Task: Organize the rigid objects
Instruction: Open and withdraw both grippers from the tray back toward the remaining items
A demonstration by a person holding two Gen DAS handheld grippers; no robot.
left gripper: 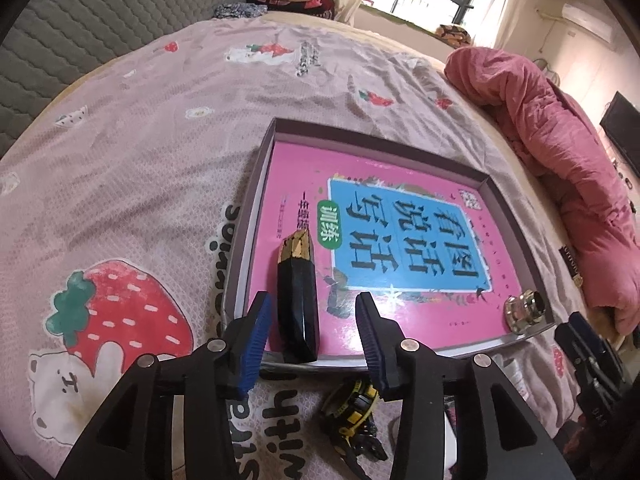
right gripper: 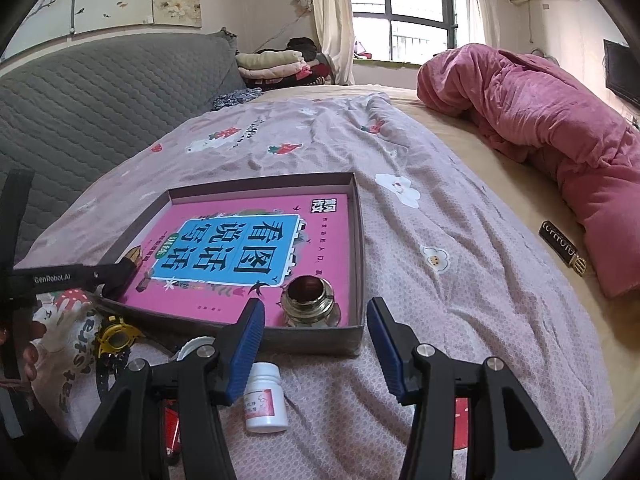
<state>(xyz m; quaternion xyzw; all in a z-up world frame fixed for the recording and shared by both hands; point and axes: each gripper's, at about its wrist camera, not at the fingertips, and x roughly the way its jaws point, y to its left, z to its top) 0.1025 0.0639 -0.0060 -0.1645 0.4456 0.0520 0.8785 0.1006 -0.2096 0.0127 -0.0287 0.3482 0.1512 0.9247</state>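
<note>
- Left gripper (left gripper: 314, 330) — jaws spread, blue pads clear of everything; nothing pinched.
- Black bar with gold tip (left gripper: 298, 292) — lies between the left gripper's fingers, closer to the left-hand pad but not touching it; the gold end points away from the gripper. It rests on the pink book, inside the box.
- Shallow box (left gripper: 256, 184) — directly ahead of the left gripper, on the strawberry-print bedsheet (left gripper: 132, 168).
- Pink book (left gripper: 400, 236) — flat in the box, filling most of its floor.
- Metal fitting (right gripper: 310, 300) — in the box's near corner, just ahead of the right gripper and between the lines of its fingers.
- Right gripper (right gripper: 316, 338) — jaws spread, holding nothing, poised over the box's near wall.
- White pill bottle (right gripper: 265, 396) — on the sheet beneath the right gripper, beside its left-hand finger.
- Yellow-and-black watch (left gripper: 354, 408) — on the sheet under the left gripper, outside the box.
- Dark tag with gold end (right gripper: 562, 246) — far right of the right gripper, against the pink quilt (right gripper: 540, 108).
</note>
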